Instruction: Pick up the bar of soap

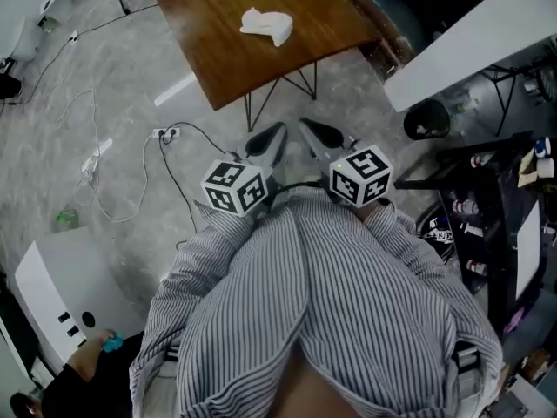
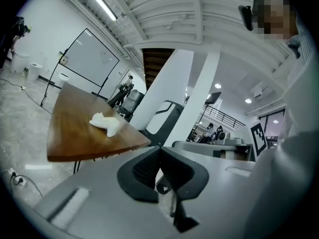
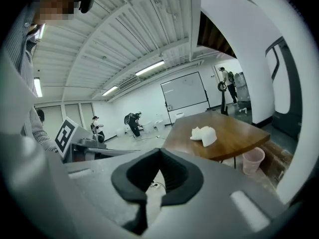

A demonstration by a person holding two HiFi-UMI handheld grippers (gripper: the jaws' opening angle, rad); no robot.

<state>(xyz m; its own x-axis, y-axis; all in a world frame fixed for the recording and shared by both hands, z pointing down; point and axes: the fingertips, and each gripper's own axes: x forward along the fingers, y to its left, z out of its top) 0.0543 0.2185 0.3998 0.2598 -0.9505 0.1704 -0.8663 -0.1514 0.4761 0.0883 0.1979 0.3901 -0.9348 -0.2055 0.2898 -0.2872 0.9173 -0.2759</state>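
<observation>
Head view: the bar of soap is seen as a pale, lumpy white shape lying on the wooden table, towards its near corner, with bare wood all round it. In the left gripper view the soap is shown as uneven in outline, with one thicker end. In the right gripper view it is found beside the table's edge, above a translucent bin set on the floor.

Both grippers are held well short of the table, over the grey floor, in front of a striped shirt. The jaws of the left gripper are closed tip to tip, and nothing is held between them. The jaws of the right gripper are likewise closed and empty. The soap is touched by neither.
</observation>
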